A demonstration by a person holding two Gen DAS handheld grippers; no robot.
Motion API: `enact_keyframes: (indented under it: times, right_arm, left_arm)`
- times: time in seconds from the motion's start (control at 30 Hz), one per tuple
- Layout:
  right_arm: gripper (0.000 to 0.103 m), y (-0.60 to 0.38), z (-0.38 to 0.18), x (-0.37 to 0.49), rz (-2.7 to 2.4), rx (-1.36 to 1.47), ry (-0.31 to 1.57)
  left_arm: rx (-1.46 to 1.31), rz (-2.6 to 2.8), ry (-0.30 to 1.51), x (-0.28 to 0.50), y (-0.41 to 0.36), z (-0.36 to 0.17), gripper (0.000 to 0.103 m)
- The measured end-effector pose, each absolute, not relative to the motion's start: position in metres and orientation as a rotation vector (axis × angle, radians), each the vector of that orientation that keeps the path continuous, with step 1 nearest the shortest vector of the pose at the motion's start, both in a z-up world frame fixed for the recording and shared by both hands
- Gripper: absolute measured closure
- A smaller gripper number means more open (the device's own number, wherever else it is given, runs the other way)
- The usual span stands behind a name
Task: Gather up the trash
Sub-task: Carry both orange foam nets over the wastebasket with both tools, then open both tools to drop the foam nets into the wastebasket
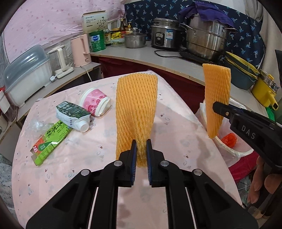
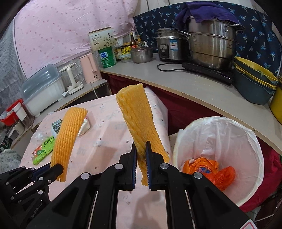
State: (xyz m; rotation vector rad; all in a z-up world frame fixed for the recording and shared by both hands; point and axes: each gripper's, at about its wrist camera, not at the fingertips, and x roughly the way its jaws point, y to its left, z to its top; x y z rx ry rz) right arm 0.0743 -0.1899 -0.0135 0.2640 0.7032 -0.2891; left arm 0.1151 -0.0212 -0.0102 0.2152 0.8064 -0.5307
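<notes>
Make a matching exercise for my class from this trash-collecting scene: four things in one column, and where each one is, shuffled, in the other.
Things:
1. milk carton
2. orange wrapper
3. purple cloth
4. foam net

Places:
A. in the lined trash bin
B. draped over the steel pot
C. pinched in the left gripper
D. lying on the pink table

Pairs: 1-D, 2-A, 3-B, 4-C
</notes>
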Motion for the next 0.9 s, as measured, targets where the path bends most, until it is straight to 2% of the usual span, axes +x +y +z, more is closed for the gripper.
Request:
enact_keyframes:
  times: [0.47,0.9]
  right_arm:
    - [0.094,-0.283,-0.027,0.014,-0.457,0.375,0.686]
    - [0.094,-0.329,-0.049,-0.019,-0.547,0.445,0.693]
  left_arm:
    - [0.331,-0.697,0.793,0.078,-0.121,-0.012,0.093]
    - [0.407,-0.835,0.805,0.050,-0.195,-0.020,0.093]
